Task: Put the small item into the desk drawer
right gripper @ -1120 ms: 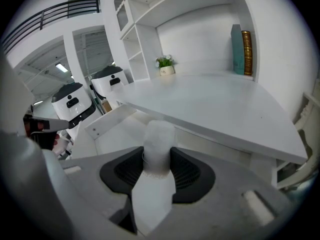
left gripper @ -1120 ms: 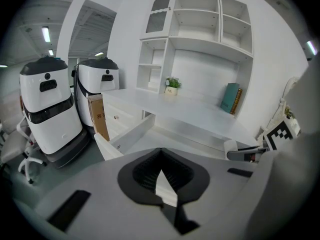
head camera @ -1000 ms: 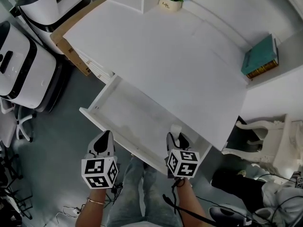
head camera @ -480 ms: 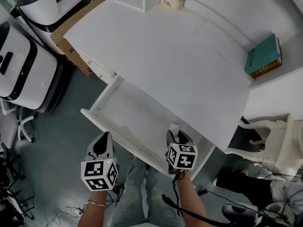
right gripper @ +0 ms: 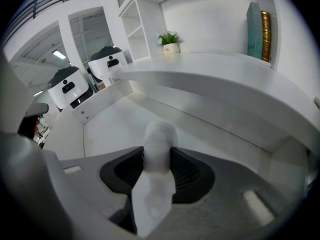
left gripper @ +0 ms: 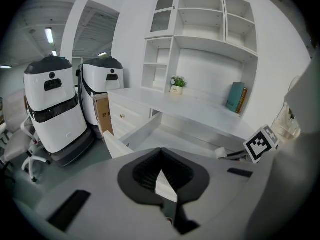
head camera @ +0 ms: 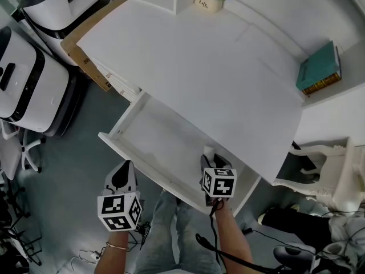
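The right gripper (head camera: 211, 160) grips the small white item (right gripper: 160, 143) between its jaws, over the right front corner of the open desk drawer (head camera: 159, 133). The left gripper (head camera: 124, 174) has its jaws together and empty, just outside the drawer's front edge.

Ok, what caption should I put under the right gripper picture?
Right tool holds a small white item over the open desk drawer.
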`<state>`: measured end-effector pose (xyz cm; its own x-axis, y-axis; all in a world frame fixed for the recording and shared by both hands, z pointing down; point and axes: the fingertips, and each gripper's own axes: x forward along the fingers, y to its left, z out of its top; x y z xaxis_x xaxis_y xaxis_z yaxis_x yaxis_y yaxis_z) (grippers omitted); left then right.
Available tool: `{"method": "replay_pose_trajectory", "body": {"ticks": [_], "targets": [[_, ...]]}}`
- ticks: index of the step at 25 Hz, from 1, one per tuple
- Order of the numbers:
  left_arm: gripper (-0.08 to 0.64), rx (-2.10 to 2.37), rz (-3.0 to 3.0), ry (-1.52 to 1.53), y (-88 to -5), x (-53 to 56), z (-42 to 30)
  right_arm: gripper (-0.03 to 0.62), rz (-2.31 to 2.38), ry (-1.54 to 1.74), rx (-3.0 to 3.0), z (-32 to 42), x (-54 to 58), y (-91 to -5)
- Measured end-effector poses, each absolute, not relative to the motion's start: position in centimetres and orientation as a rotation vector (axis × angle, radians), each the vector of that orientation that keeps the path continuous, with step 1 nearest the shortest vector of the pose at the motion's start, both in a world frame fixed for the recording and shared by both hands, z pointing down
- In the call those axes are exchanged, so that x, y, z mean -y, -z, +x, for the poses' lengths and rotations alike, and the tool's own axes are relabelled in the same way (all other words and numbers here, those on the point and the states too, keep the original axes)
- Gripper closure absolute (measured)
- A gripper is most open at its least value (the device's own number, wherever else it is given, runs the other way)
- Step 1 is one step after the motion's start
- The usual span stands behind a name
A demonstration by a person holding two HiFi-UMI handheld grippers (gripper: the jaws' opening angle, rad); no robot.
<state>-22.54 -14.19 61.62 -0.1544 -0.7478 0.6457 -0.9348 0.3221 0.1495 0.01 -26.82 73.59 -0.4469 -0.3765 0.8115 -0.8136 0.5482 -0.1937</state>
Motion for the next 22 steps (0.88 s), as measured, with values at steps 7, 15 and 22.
{"method": "replay_pose_trajectory", "body": {"ticks": [7,15,22], "targets": [[0.563,1.947,1.480,-0.378,-61.9,14.5,-22.5,0.433,0.931,-0.756,2.035,0.0,26.8,-74.1],[0.561,1.943,1.483,-0.376,-62.1,14.9,-22.7,0.433,0.908,-0.730,2.008,-0.2,26.6,-74.9],[0.561,1.942,1.481,-0.381,-62.3,15.2,-22.8,0.428,0.898,-0.724,2.008,-0.6,26.8,-75.2]]}}
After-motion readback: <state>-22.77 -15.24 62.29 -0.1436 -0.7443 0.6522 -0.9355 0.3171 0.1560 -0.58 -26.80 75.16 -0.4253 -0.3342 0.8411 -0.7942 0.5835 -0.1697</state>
